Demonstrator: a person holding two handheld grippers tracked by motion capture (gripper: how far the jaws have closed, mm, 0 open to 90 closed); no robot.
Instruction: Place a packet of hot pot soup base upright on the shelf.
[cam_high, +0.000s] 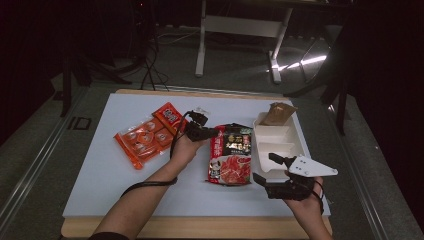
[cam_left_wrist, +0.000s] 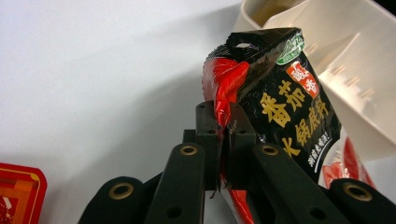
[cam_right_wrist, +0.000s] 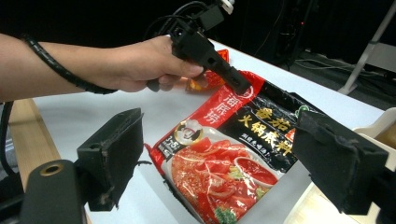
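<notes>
Looks like the pick-up step on the black-and-red sauce packet (cam_high: 231, 161), most likely headed for the white divided tray (cam_high: 295, 142) just to its right. Left gripper (cam_high: 210, 133) clamped down hard on the packet's upper left edge, jaws squeezed nearly together with only the thin red seam of foil (cam_left_wrist: 223, 100) caught between the pads. Top end of the packet tilted up off the white table (cam_high: 100, 170) in the left gripper view, bottom end apparently resting flat near the front edge of the tray.

Right gripper (cam_high: 274, 171) sitting low by the tray's near corner, jaws spread wide, nothing between them, packet lying just beyond the pads in the right gripper view (cam_right_wrist: 219, 163). Not touching anything as far as can be told.

Next move probably needs a clean lift so the floppy bag clears the tray wall, then a swing right over one of the free compartments. Brown pouch (cam_high: 276, 113) already parked in the far compartment, so one of the two nearer ones seems the likely slot. Thin edge grip, so some risk of the bag slipping or swinging. Orange-red packets (cam_high: 147, 135) off to the left, well apart from all this.
</notes>
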